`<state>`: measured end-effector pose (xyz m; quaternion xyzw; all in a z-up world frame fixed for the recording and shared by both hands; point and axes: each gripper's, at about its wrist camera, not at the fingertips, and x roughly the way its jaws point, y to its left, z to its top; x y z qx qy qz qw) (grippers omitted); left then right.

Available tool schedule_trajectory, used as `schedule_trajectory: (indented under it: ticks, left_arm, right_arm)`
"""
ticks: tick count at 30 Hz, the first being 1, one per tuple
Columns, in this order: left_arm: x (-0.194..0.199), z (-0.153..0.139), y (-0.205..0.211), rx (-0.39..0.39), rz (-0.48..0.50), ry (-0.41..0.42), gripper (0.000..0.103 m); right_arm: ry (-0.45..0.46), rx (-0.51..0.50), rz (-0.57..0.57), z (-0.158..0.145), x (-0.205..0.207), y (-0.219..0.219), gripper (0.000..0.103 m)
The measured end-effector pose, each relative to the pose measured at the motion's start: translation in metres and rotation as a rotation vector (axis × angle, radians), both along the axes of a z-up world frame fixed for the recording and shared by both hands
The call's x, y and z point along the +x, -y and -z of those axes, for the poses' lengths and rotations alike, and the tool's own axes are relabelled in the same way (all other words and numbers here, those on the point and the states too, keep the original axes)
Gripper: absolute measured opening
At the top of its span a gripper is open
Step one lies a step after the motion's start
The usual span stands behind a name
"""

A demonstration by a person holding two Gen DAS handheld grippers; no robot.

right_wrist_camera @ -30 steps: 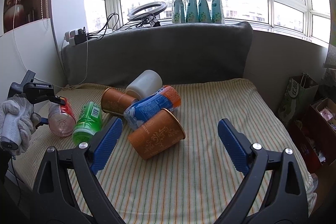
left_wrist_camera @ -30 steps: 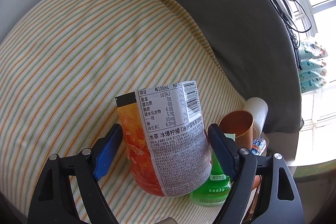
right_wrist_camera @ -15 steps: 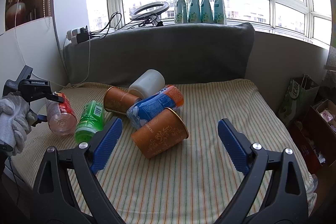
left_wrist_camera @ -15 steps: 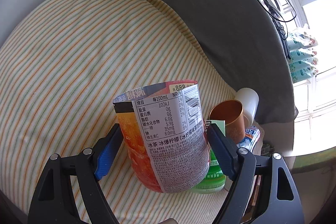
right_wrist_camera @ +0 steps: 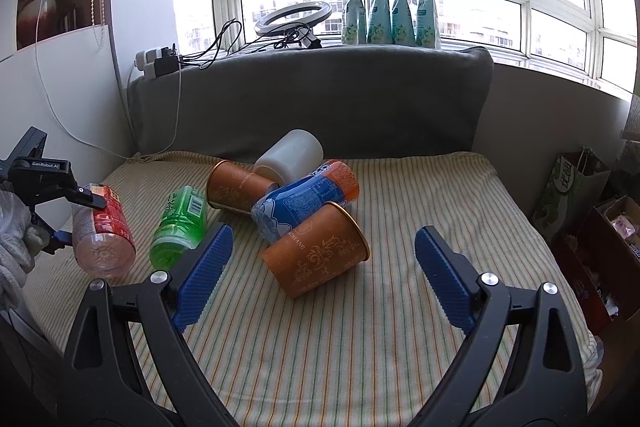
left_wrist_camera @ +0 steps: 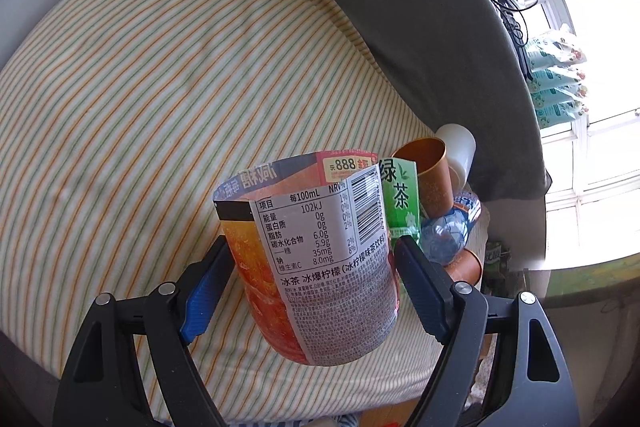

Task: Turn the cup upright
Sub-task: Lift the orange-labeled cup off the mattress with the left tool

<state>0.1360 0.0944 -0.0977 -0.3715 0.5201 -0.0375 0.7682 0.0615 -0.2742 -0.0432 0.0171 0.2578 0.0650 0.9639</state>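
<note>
My left gripper (left_wrist_camera: 310,279) is shut on a red iced-tea cup (left_wrist_camera: 316,259) cut from a bottle, held tilted above the striped mattress with its open rim facing away and up. In the right wrist view the same cup (right_wrist_camera: 102,231) is off the mattress at the far left, clear base toward me. My right gripper (right_wrist_camera: 320,271) is open and empty above the front of the mattress, with a copper cup (right_wrist_camera: 320,255) lying on its side just beyond it.
A green cup (right_wrist_camera: 180,223), a second copper cup (right_wrist_camera: 236,187), a blue-orange cup (right_wrist_camera: 304,199) and a white cup (right_wrist_camera: 290,155) lie on their sides mid-mattress. A grey cushion (right_wrist_camera: 312,99) backs the striped mattress (right_wrist_camera: 420,211). Bags and boxes (right_wrist_camera: 580,195) stand at right.
My left gripper has lifted and turned the red cup, so its open rim tips further up and away. The right gripper has barely moved.
</note>
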Motion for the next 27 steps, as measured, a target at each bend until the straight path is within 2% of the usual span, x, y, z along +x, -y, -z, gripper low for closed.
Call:
schedule_trajectory:
  ticks: [5,16,27]
  left_arm:
    - [-0.017,0.003,0.02,-0.008,0.071,-0.016,0.082]
    - [-0.03,0.015,0.067,-0.027,0.224,-0.074,0.082]
    - [-0.032,0.02,0.079,-0.065,0.25,-0.104,0.082]
  right_arm:
    - [-0.009,-0.024,-0.016,-0.002,-0.002,-0.009,0.094]
    - [-0.014,-0.048,-0.034,-0.004,-0.005,-0.017,0.094]
    - [-0.028,-0.067,-0.037,-0.002,-0.002,-0.021,0.094]
